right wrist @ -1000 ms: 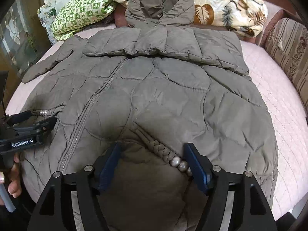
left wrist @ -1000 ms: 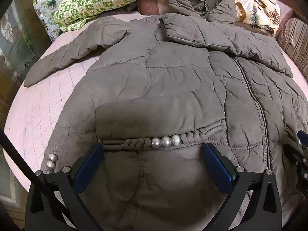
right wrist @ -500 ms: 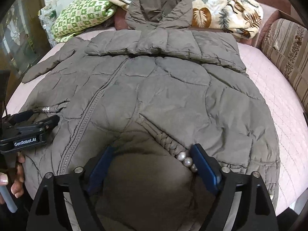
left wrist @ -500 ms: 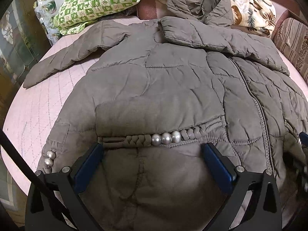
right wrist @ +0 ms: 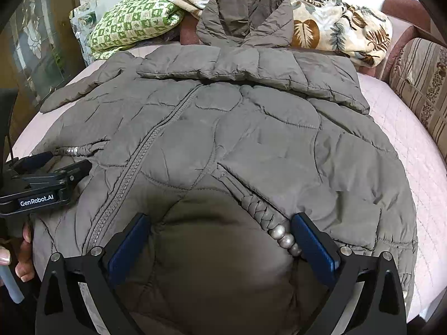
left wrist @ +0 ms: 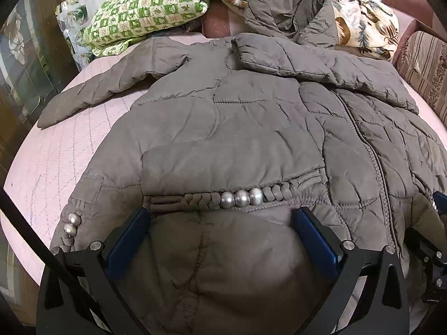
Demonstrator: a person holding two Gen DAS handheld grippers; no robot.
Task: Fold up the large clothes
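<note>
A grey-brown quilted hooded jacket [left wrist: 251,128] lies front-up on a pink bed, zipper shut, and fills the right wrist view too [right wrist: 251,145]. One sleeve [left wrist: 106,89] stretches out to the left; the other is folded across the chest [left wrist: 321,64]. My left gripper [left wrist: 220,220] is open, its jaws astride the lower hem just below the braided pocket trim with silver beads [left wrist: 241,197]. My right gripper [right wrist: 220,223] is open over the hem at the other pocket's beads [right wrist: 283,238]. The left gripper also shows in the right wrist view [right wrist: 64,162].
A green checked pillow [left wrist: 145,14] and a leaf-print blanket [right wrist: 335,25] lie at the head of the bed. A striped cushion [right wrist: 419,83] is at the right. The pink quilted sheet [left wrist: 56,162] is bare to the left; a glass cabinet [left wrist: 25,64] stands beyond.
Both grippers have edged back toward the jacket's hem, still open. The jacket has not moved.
</note>
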